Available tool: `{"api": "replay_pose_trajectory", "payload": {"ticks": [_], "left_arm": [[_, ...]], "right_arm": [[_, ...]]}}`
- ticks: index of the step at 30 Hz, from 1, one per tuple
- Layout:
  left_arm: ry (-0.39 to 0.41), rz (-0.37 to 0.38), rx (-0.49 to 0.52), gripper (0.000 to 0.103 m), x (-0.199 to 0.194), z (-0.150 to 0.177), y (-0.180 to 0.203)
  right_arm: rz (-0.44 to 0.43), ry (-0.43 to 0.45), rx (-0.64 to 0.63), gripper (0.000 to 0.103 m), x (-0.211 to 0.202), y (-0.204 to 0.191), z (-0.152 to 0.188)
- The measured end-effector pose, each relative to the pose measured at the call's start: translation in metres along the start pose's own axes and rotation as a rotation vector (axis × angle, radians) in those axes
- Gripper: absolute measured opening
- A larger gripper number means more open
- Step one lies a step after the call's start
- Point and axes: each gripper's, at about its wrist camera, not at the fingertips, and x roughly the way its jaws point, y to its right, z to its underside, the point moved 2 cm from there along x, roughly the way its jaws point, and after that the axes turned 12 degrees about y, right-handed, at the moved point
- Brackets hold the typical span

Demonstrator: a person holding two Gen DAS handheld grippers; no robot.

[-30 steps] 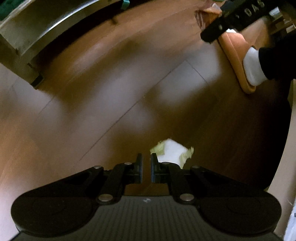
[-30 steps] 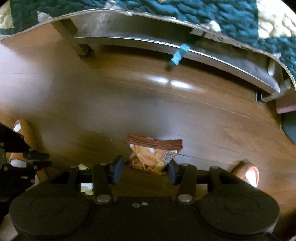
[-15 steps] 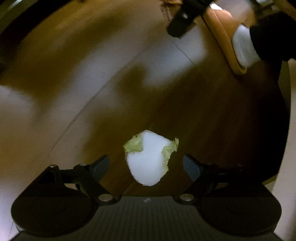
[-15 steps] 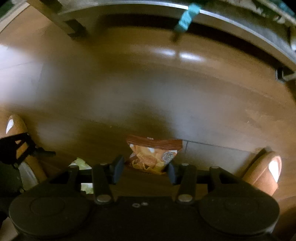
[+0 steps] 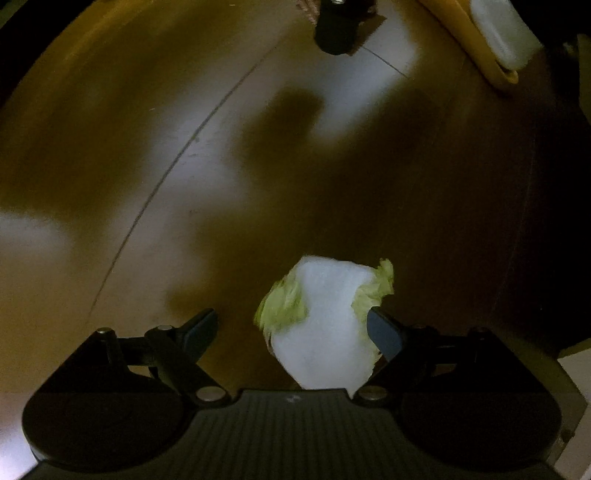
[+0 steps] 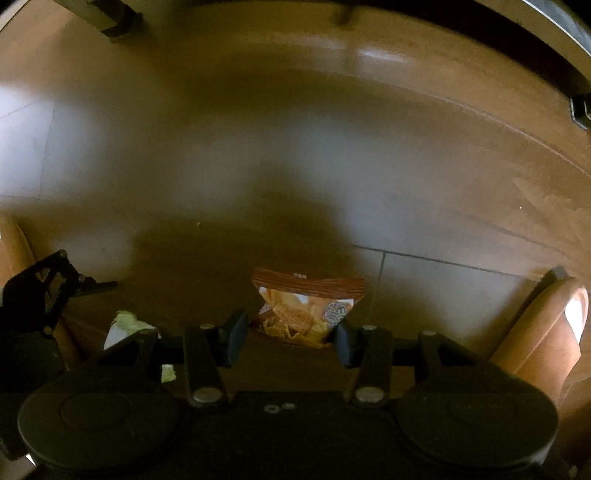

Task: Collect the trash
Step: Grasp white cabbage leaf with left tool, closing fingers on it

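Note:
A torn white leaf piece with green frilly edges point(image 5: 325, 325) lies on the wooden floor point(image 5: 184, 184). My left gripper point(image 5: 291, 330) points down over it with its jaws wide open. The leaf sits between the fingers, close against the right fingertip point(image 5: 384, 334) and clear of the left one. My right gripper point(image 6: 290, 332) is shut on a small orange-brown chip bag point(image 6: 306, 302), which hangs just above the floor. The right wrist view also catches the leaf point(image 6: 127, 325) and the left gripper point(image 6: 48, 291) at lower left.
A person's orange slipper with a white sock point(image 5: 495, 40) stands at the top right of the left view; another slipper point(image 6: 546, 325) is at the right of the right view. A metal bed rail point(image 6: 535, 26) and leg point(image 6: 114, 18) run along the far side.
The left jaws went from shut to wide open and sank toward the floor, so the leaf now lies between them. The right gripper sank too, with the chip bag unchanged in its grip.

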Motion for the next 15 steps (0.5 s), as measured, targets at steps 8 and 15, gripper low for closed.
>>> {"api": "replay_pose_trajectory", "payload": {"ticks": [8,15], "left_arm": [[0.022,-0.018,0.067,0.088,0.003,0.009,0.013],[0.049,-0.007,0.206,0.066,-0.001,0.019,0.036]], "right_arm": [[-0.001,-0.012,0.000,0.047,0.009,-0.005,0.002],[0.007,-0.011,0.001,0.047,0.007,-0.003,0.001]]}}
